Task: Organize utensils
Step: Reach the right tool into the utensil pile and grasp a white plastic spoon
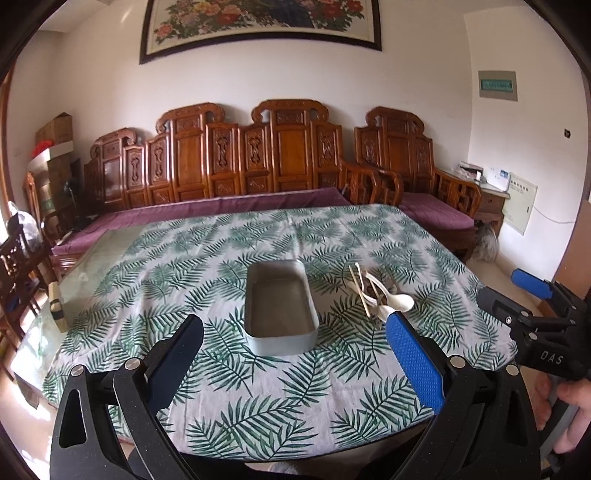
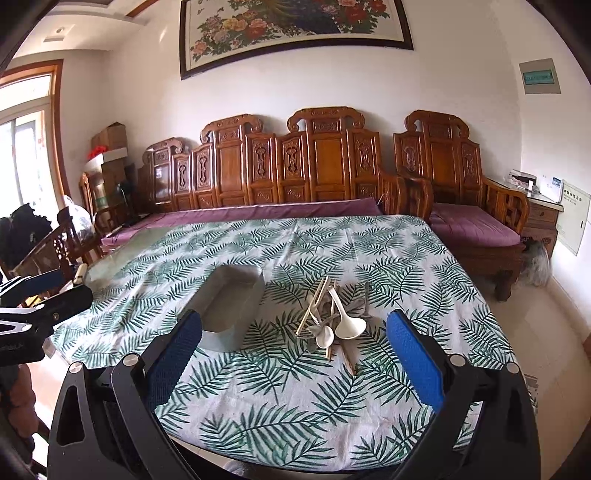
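Still untouched: tangled spoons and chopsticks (image 2: pixel 330 323) heaped just ahead of right gripper (image 2: pixel 295 354), spread wide; metal tin (image 1: pixel 279 303) ahead of left gripper (image 1: pixel 293 345), likewise spread. Risk: snagging several, scattering pile.

A leaf-print cloth (image 2: pixel 295 258) covers most of the counter (image 1: pixel 107 251), leaving a bare glass strip along its left side. Behind it stands a carved wooden sofa (image 2: pixel 280 170) with purple cushions, and a matching armchair (image 2: pixel 461 184) to the right. A framed flower painting (image 2: pixel 295 29) hangs on the white wall above; cardboard boxes (image 1: pixel 55 147) are stacked in the left corner, and a small wooden side table (image 2: pixel 543 218) stands at far right
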`<state>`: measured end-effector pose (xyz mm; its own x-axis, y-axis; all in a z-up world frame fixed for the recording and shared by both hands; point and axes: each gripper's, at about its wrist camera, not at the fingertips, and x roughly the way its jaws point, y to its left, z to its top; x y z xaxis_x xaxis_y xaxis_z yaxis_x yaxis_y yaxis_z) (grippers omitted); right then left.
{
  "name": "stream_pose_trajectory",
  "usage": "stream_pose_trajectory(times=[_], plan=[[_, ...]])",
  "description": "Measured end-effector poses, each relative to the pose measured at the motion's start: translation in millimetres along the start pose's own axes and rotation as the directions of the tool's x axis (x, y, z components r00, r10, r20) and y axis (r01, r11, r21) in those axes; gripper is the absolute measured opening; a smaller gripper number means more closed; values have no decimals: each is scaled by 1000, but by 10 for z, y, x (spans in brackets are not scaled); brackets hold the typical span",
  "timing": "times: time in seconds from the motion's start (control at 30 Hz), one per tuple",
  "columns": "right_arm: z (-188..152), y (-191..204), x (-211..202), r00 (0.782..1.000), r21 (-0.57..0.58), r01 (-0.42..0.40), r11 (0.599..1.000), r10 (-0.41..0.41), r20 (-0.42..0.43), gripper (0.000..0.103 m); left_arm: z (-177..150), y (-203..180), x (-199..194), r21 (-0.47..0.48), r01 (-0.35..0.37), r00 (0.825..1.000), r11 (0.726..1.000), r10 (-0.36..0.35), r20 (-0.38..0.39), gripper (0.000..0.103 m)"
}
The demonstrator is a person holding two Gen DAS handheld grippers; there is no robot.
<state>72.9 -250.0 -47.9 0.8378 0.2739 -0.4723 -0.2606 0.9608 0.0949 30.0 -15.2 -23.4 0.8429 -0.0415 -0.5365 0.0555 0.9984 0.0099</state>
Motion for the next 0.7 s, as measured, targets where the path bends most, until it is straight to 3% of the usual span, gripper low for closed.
stream_pose_trajectory(times=[0.17,0.53,0.7], plan=[[-59,-144,277,999,-7,-2,1000,1,-38,94,-57,-34,187,16,24,999,1000,-23,-34,96],[-137,-453,990,987,-34,-11,999,5,-159,66,-67,-157,700,31,99,990,995,-95,-101,96],[-140,-609,1318,980,-45,-14,999,5,-200,61,-57,-237,953,36,122,985,992,-116,-126,96]])
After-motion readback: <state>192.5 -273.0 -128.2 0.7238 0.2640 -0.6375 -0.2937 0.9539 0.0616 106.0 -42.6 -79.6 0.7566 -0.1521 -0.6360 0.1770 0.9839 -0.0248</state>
